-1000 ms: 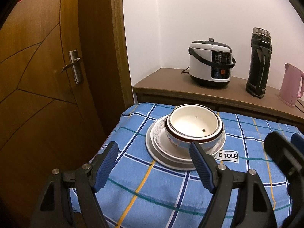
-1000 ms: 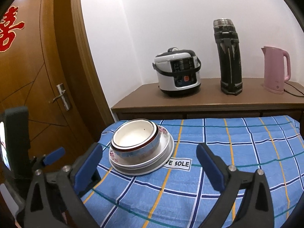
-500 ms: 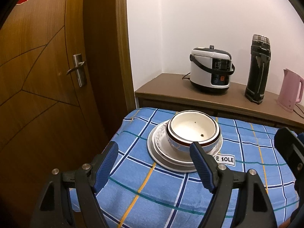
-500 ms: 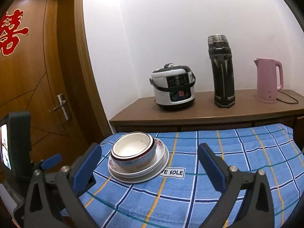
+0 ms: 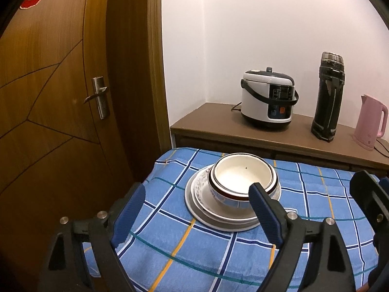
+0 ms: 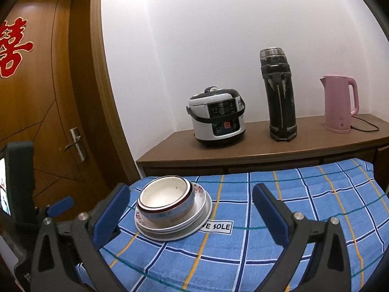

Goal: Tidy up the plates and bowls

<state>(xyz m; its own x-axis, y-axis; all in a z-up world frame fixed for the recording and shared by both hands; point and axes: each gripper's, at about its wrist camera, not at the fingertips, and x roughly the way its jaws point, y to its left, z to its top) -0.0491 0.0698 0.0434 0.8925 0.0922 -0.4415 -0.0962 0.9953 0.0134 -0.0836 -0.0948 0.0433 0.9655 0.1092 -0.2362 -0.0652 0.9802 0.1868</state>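
Note:
A white bowl (image 5: pixel 243 177) with a dark red rim band sits nested in a patterned bowl on top of a small stack of plates (image 5: pixel 218 221), at the far left of the blue checked tablecloth (image 5: pixel 194 248). My left gripper (image 5: pixel 196 187) hovers short of the stack. Its jaws are opening and nothing is between them. The right wrist view shows the same bowl (image 6: pixel 165 194) and plates (image 6: pixel 194 226) ahead and to the left. My right gripper (image 6: pixel 191 189) is open and empty, short of the stack. The left gripper's blue fingertip (image 6: pixel 58 205) shows at the left edge.
Behind the table stands a brown sideboard (image 6: pixel 243 157) with a rice cooker (image 6: pixel 217 119), a tall black thermos (image 6: pixel 279 95) and a pink kettle (image 6: pixel 340 104). A wooden door (image 5: pixel 48 121) with a metal handle fills the left. Cloth to the right of the stack carries a "SOLE" label (image 6: pixel 217 226).
The right gripper has tipped up a little, so the stack sits lower in its view. The left gripper's jaws have widened slightly. The dishes have not moved.

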